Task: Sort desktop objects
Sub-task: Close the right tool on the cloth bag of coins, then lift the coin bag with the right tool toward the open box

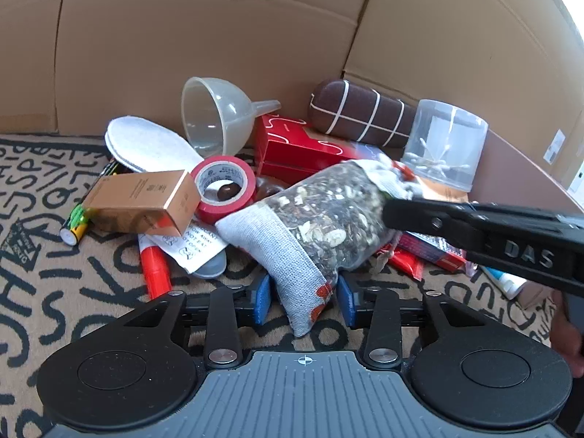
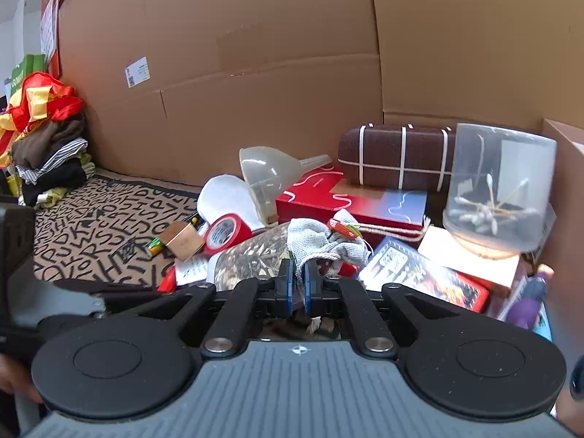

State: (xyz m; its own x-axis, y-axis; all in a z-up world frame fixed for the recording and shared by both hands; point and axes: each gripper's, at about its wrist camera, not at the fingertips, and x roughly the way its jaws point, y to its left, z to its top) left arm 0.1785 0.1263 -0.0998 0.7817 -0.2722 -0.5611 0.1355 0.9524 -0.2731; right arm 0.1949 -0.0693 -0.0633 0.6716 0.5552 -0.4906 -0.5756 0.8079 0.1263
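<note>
A grey cloth bag with a clear window of dried herbs point(image 1: 321, 215) lies tilted on the pile of desk clutter. My left gripper point(image 1: 304, 301) is shut on its lower grey end, a blue pad pressing each side. From the right, the black fingers point(image 1: 438, 222) of my right gripper reach the bag's upper end. In the right wrist view my right gripper point(image 2: 299, 288) is shut on the bag's bunched cloth neck point(image 2: 321, 241), its pads almost together. The herb window point(image 2: 248, 259) shows just left of the pads.
Around the bag lie a clear funnel point(image 1: 215, 116), red tape roll point(image 1: 222, 186), gold box point(image 1: 146, 197), battery point(image 1: 75, 226), white insole point(image 1: 146, 144), red box point(image 1: 292, 149), brown case point(image 1: 361, 116) and swab jar point(image 1: 443, 146). Cardboard walls point(image 1: 182, 54) close the back and right. Folded clothes point(image 2: 51, 160) sit far left.
</note>
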